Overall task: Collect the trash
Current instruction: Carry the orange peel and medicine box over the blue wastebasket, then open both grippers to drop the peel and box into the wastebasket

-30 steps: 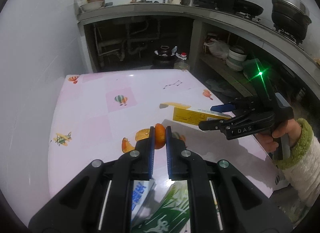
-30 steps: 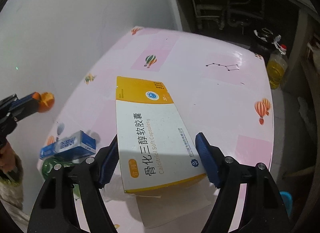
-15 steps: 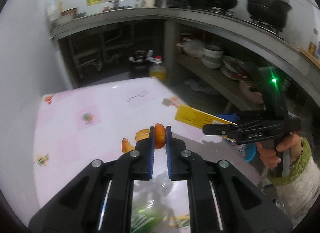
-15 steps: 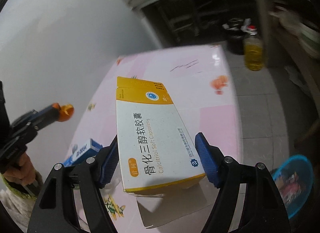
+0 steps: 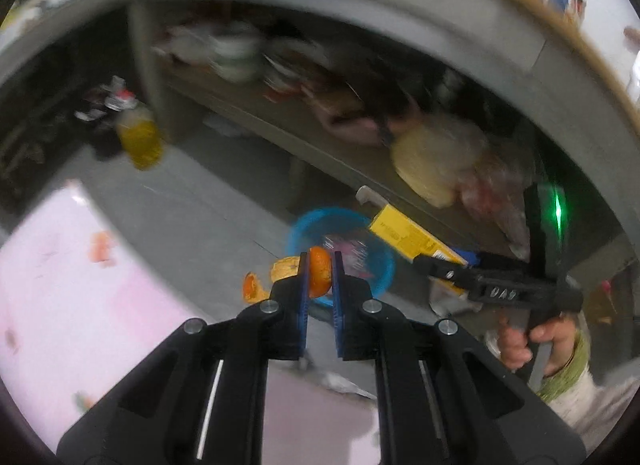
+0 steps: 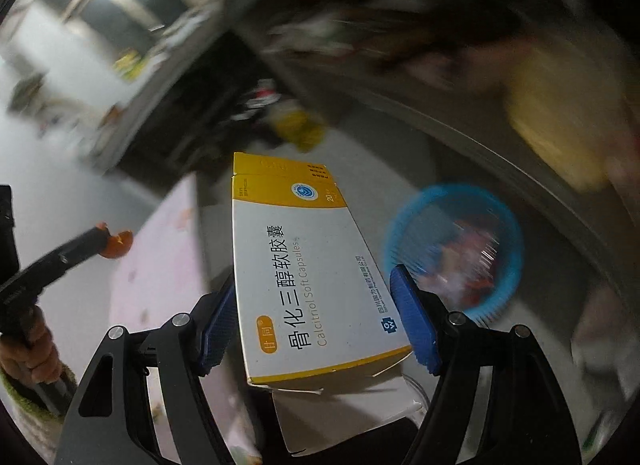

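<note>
Pinching a piece of orange peel [image 5: 320, 271] between its blue pads, the left gripper [image 5: 320, 265] has its jaws pressed nearly together, with more peel hanging off to the left of the fingers. The right gripper [image 6: 316, 293] stands spread wide, but it is clamped on a white and yellow medicine box [image 6: 308, 265] that fills the gap from pad to pad, its loose bottom flap sagging underneath. Beyond both sets of tips, on the grey floor just past the edge of the pink table [image 5: 80, 305], sits a blue trash basket [image 6: 512, 233] that already holds some wrappers. In the left view the basket [image 5: 380, 273] lies right behind the peel; in the right view it is off to the right of the box. Farther off are blurred shelves and a bottle of yellow oil [image 5: 140, 137]. The risk, as I judge it, is a miss: the box is long and held near one end, so letting go before it is over the basket could tip it onto the floor or the rim. The dangling peel could also tear away and fall short beside the table.
</note>
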Demonstrator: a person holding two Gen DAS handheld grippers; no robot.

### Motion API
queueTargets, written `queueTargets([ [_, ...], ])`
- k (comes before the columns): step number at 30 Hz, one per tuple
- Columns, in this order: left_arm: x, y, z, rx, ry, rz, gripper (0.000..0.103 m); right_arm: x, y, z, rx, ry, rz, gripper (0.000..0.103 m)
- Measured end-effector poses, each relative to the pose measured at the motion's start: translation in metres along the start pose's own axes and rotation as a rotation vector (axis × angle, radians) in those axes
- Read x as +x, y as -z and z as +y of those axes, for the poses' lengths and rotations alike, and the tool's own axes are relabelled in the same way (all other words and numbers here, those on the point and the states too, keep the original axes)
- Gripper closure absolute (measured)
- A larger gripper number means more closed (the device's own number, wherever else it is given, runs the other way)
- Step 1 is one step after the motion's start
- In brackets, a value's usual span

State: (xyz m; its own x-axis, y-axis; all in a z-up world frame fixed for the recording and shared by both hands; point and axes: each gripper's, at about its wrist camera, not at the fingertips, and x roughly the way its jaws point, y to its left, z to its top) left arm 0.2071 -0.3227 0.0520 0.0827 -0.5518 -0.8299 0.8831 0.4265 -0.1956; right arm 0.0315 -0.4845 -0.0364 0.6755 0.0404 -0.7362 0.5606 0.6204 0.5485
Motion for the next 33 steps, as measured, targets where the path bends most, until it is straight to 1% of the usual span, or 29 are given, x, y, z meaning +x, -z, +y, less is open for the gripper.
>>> queueTargets([
  [2, 0.043, -0.014, -0.016, 0.01, 0.036, 0.087, 0.094, 0.011, 0.007, -0.03, 0.078, 0.014, 0.017, 0.032],
  [3, 0.059, -0.018, -0.022, 0.011, 0.043, 0.115, 0.094, 0.02, 0.011, -0.048, 0.129, 0.03, 0.029, 0.032],
  [4, 0.079, -0.023, -0.027, 0.002, 0.055, 0.153, 0.094, 0.028, 0.013, -0.06, 0.165, 0.042, 0.039, 0.032],
  [6, 0.114, -0.027, -0.033, -0.021, 0.074, 0.215, 0.094, 0.047, 0.017, -0.087, 0.251, 0.036, 0.062, 0.032],
  [11, 0.184, -0.038, -0.043, -0.059, 0.07, 0.304, 0.094, 0.093, 0.006, -0.127, 0.383, 0.044, 0.09, 0.031],
  [13, 0.207, -0.043, -0.046, -0.066, 0.066, 0.323, 0.093, 0.11, -0.001, -0.139, 0.415, 0.06, 0.076, 0.03],
  [14, 0.217, -0.047, -0.047, -0.066, 0.059, 0.324, 0.09, 0.118, -0.004, -0.145, 0.421, 0.06, 0.06, 0.028],
  [15, 0.223, -0.049, -0.046, -0.064, 0.06, 0.323, 0.08, 0.126, -0.005, -0.146, 0.423, 0.058, 0.05, 0.027],
  [16, 0.231, -0.053, -0.045, -0.062, 0.062, 0.324, 0.072, 0.139, -0.008, -0.15, 0.421, 0.059, 0.046, 0.026],
  [17, 0.238, -0.057, -0.045, -0.064, 0.052, 0.324, 0.055, 0.148, -0.012, -0.152, 0.416, 0.065, 0.047, 0.025],
  [18, 0.243, -0.059, -0.042, -0.071, 0.03, 0.318, 0.049, 0.161, -0.014, -0.156, 0.414, 0.078, 0.049, 0.025],
  [22, 0.247, -0.062, -0.032, -0.106, 0.023, 0.308, 0.047, 0.191, -0.008, -0.171, 0.429, 0.096, 0.078, 0.025],
  [24, 0.239, -0.062, -0.029, -0.105, 0.025, 0.291, 0.046, 0.188, -0.001, -0.172, 0.443, 0.082, 0.074, 0.025],
  [26, 0.23, -0.061, -0.03, -0.085, 0.011, 0.271, 0.044, 0.184, 0.004, -0.17, 0.428, 0.079, 0.064, 0.025],
  [28, 0.214, -0.06, -0.031, -0.068, -0.001, 0.243, 0.043, 0.18, 0.009, -0.165, 0.407, 0.086, 0.06, 0.025],
  [33, 0.162, -0.054, -0.027, -0.062, -0.012, 0.18, 0.041, 0.15, 0.023, -0.145, 0.351, 0.088, 0.047, 0.025],
])
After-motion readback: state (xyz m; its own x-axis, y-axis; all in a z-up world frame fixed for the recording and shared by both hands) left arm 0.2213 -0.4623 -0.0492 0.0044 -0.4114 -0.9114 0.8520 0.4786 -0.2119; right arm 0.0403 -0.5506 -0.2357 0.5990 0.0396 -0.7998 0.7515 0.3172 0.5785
